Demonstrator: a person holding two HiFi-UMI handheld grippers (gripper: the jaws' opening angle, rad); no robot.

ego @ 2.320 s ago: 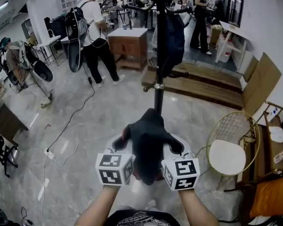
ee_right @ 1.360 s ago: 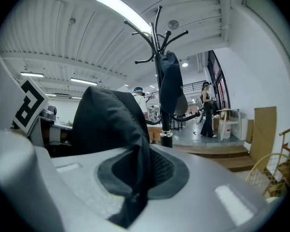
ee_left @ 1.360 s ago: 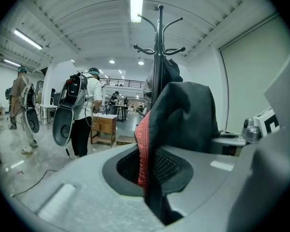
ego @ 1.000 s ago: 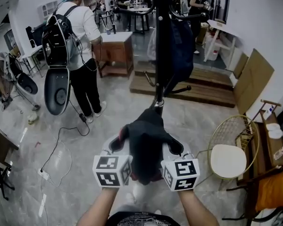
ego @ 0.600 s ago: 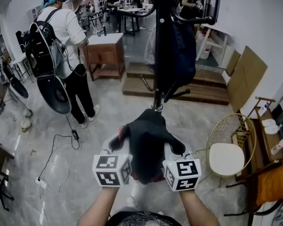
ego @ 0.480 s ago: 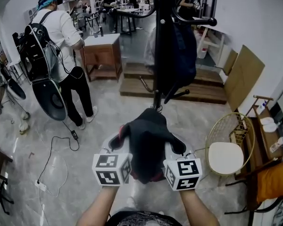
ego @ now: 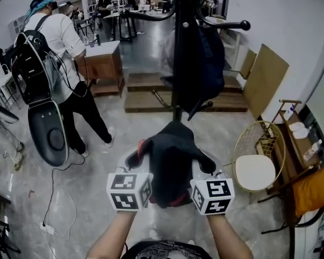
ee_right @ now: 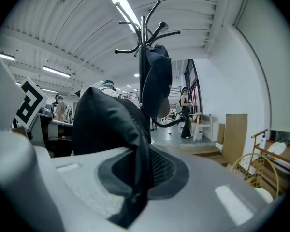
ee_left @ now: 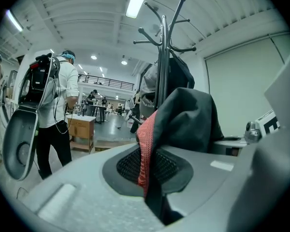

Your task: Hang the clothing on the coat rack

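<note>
A dark garment point(ego: 170, 163) with a red lining hangs bunched between my two grippers, held up in front of me. My left gripper point(ego: 142, 156) is shut on its left edge, where the red knit lining point(ee_left: 146, 144) shows between the jaws. My right gripper point(ego: 201, 162) is shut on the dark cloth point(ee_right: 117, 129) at the other side. The black coat rack point(ego: 182, 42) stands just ahead, with a dark jacket point(ego: 205, 58) hanging on it. Its curved hooks point(ee_left: 166, 30) are above the garment in both gripper views.
A person with a backpack point(ego: 48, 63) stands at the left by a wooden cabinet point(ego: 100, 63). A gold wire chair point(ego: 255, 161) with a white seat is at the right, near a low wooden platform point(ego: 151, 99) and an orange cushion point(ego: 316, 190). A cable point(ego: 56, 198) lies on the floor.
The view has shifted: the coat rack stands larger in the picture, the chair a little nearer the grippers, the person with the backpack further left. The garment stays gripped the same way.
</note>
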